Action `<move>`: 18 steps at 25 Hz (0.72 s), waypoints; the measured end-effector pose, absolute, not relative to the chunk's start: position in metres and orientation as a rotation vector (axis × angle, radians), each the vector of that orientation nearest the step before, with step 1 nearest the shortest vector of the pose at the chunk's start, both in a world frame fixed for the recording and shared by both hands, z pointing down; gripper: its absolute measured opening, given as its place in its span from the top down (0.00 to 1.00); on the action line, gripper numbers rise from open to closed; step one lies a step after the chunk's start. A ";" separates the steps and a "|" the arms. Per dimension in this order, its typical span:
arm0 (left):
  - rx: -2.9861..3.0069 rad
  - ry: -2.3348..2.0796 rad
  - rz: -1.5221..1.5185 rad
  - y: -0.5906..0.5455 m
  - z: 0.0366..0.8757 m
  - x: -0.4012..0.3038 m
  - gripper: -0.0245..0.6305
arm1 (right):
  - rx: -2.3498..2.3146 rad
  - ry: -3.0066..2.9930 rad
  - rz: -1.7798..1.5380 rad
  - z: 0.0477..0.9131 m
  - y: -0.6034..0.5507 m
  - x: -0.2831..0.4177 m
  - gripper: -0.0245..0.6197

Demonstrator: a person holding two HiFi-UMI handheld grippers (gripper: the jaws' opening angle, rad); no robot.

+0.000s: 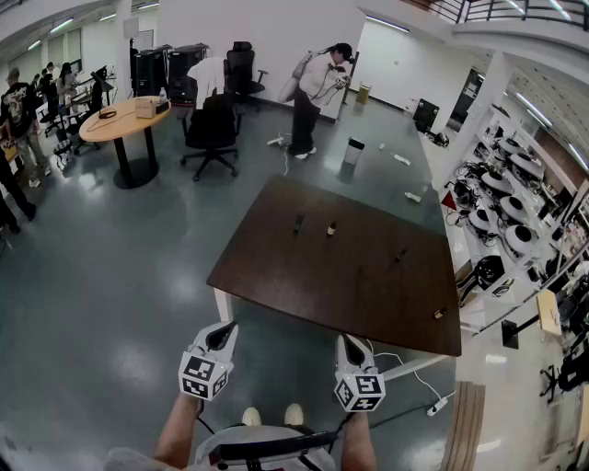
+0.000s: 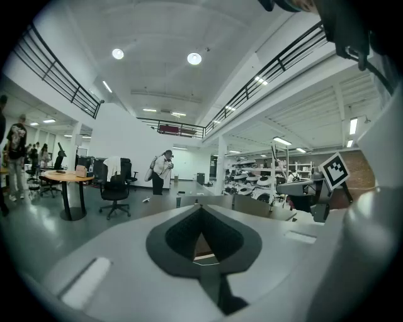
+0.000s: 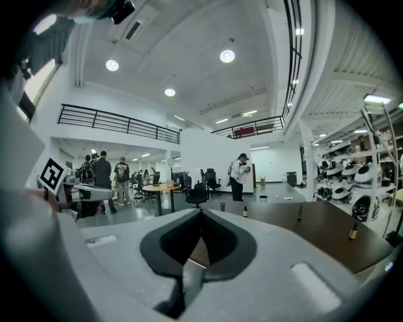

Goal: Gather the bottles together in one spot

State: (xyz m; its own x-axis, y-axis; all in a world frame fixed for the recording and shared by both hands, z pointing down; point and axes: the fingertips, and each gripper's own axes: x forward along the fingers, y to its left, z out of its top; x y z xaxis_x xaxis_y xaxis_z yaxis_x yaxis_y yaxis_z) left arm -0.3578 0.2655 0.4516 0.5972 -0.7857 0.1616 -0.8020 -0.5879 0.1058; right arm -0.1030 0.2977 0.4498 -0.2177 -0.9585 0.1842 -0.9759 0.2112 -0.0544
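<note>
Now | my left gripper (image 1: 224, 333) and right gripper (image 1: 351, 344) — jaws pressed together, empty, hanging short of the table (image 1: 276, 276) | bottles (image 1: 298, 222) lie scattered well apart on it, none gathered | closed, I judge, because nothing is within reach

A big open hall is shining, its glossy grey floor (image 1: 110, 248) catching the lamps.
White walls (image 1: 285, 28) are rising to a railed balcony (image 3: 113, 119), and round ceiling lamps (image 2: 194, 58) are glowing overhead. A dark brown table (image 1: 368, 276) is standing mid-room; beyond it a black office chair (image 1: 212, 129) is sitting beside a round wooden table (image 1: 124, 120). Shelves (image 1: 515, 202) of white rounded gear are lining the right side. One person (image 1: 313, 97) is standing near the far wall, and a few others (image 1: 18, 110) are gathering at the left.
</note>
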 end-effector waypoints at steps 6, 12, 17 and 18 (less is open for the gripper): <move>2.652 -1.336 0.143 0.264 0.448 -0.361 0.96 | 1.888 -2.364 0.237 0.447 0.297 -0.106 0.96; 2.661 -1.320 0.139 0.262 0.449 -0.367 0.96 | 1.882 -2.356 0.235 0.450 0.294 -0.119 0.96; 2.650 -1.328 0.142 0.256 0.449 -0.364 0.96 | 1.852 -2.356 0.250 0.453 0.286 -0.120 0.96; 2.647 -1.330 0.139 0.255 0.449 -0.363 0.96 | 1.844 -2.357 0.252 0.453 0.284 -0.119 0.96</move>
State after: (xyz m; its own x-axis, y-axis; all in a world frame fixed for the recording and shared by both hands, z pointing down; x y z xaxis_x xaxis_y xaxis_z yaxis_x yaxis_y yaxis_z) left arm -0.3627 0.2547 0.4489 0.5964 -0.7863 0.1611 -0.8027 -0.5854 0.1142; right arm -0.1190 0.2840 0.4533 -0.2399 -0.9476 0.2109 -0.9708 0.2354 -0.0464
